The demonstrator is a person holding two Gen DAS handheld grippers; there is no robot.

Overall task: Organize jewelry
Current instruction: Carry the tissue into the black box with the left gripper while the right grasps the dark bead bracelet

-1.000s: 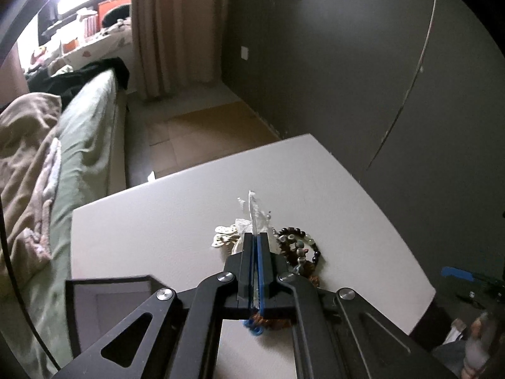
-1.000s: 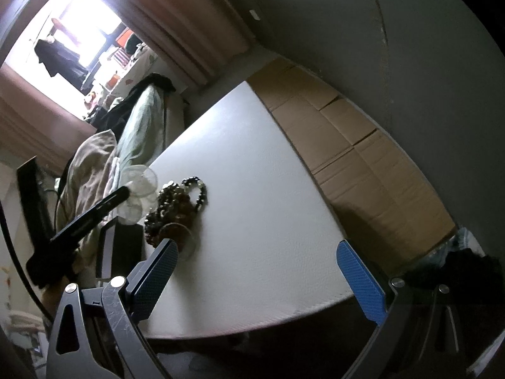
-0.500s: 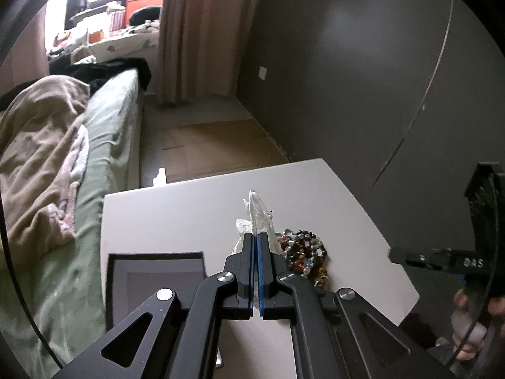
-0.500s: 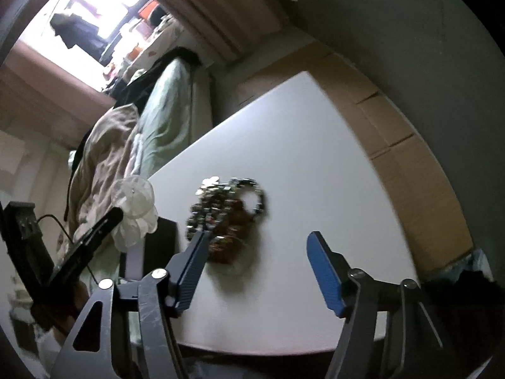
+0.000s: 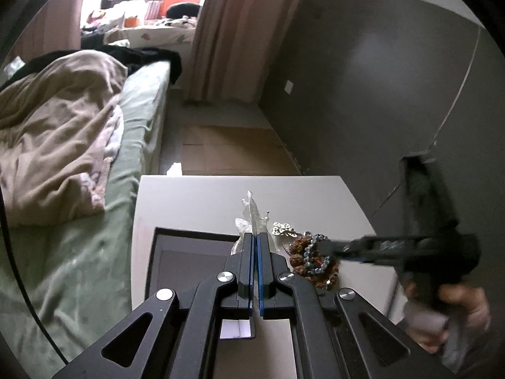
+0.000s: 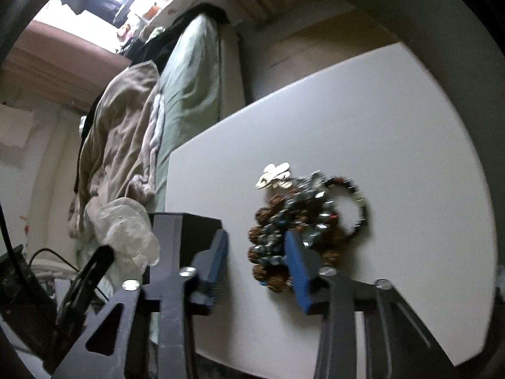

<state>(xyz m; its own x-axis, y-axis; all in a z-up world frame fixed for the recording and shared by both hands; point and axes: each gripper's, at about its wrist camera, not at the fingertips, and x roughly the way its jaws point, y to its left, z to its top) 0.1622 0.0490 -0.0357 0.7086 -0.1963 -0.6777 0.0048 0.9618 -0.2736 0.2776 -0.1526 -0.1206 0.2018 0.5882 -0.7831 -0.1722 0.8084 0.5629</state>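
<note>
1. The left gripper [image 5: 255,240] fills the lower middle of the left wrist view, its jaws closed on a crumpled clear plastic bag [image 5: 252,214] that sticks up past the tips.
2. In the right wrist view that bag [image 6: 126,230] hangs at the lower left, in front of a black box [image 6: 186,224].
3. The black box [image 5: 189,252] sits open on the white desk [image 5: 205,195], left of centre in the left wrist view.
4. A pile of bead bracelets [image 6: 303,221] lies on the desk [image 6: 394,126], centre right of the right wrist view, with a pale butterfly-shaped piece [image 6: 274,177] touching its upper left edge.
5. The right gripper [image 6: 255,249] has just been closing its jaws; they stand partly open, the right blue pad over the near edge of the pile. Whether the pads press any beads cannot be told.
6. In the left wrist view the right gripper [image 5: 328,248] reaches in blurred from the right onto the bracelets [image 5: 312,259], held by a hand [image 5: 451,312] at the lower right.
7. A bed [image 5: 79,221] with a beige blanket [image 5: 56,132] runs along the left.
</note>
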